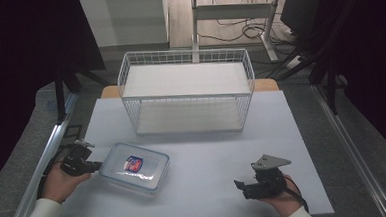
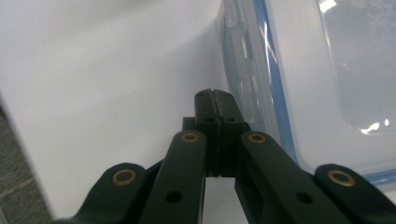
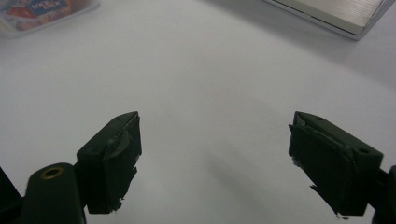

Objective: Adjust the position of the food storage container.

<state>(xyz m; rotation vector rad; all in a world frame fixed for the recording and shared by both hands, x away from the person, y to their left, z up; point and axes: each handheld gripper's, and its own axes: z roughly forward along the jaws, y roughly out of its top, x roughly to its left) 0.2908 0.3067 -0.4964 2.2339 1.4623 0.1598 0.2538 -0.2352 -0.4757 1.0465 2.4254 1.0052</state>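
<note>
A clear plastic food container with a blue-rimmed lid and a red and blue label lies flat on the white table, front left. My left gripper is shut with nothing between its jaws, its tips right beside the container's left edge. In the left gripper view the closed left gripper points along the container's side wall, just next to a lid clip. My right gripper rests at the front right with its jaws wide apart over bare table. The right gripper holds nothing, and the container's label shows far off.
A white wire basket rack with two white shelves stands at the back middle of the table. Its lower shelf corner shows in the right gripper view. Metal rails run along both table sides, and desk legs with cables stand beyond.
</note>
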